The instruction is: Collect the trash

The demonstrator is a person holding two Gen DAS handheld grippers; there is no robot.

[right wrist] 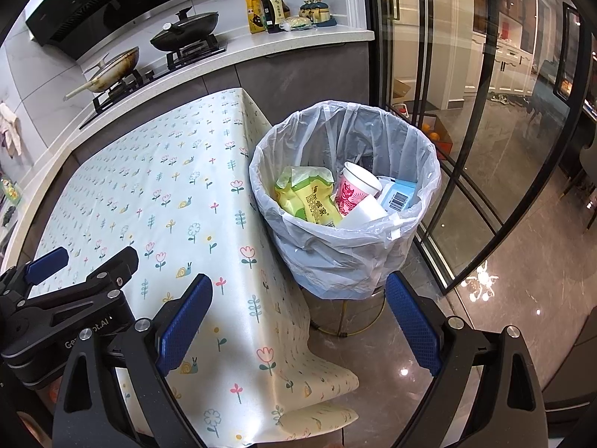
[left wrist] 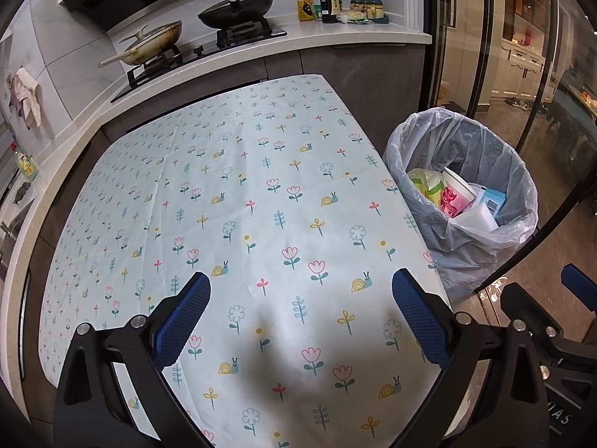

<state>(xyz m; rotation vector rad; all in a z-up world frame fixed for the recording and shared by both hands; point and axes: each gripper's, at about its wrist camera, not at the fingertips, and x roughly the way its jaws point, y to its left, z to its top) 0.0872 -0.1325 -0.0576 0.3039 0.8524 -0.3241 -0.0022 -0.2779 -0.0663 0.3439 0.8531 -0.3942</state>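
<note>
the left claw (left wrist: 301,321) hangs over the flower-print counter (left wrist: 238,186), fingers spread wide, nothing between them; the right claw (right wrist: 298,326) is spread too and empty, held past the counter's edge; the lined trash bin (right wrist: 418,220) stands on the floor just beside the counter, ahead of the right claw; inside lie a yellow-green wrapper (right wrist: 306,198), a pink paper cup (right wrist: 354,188) and a blue box (right wrist: 399,194).
</note>
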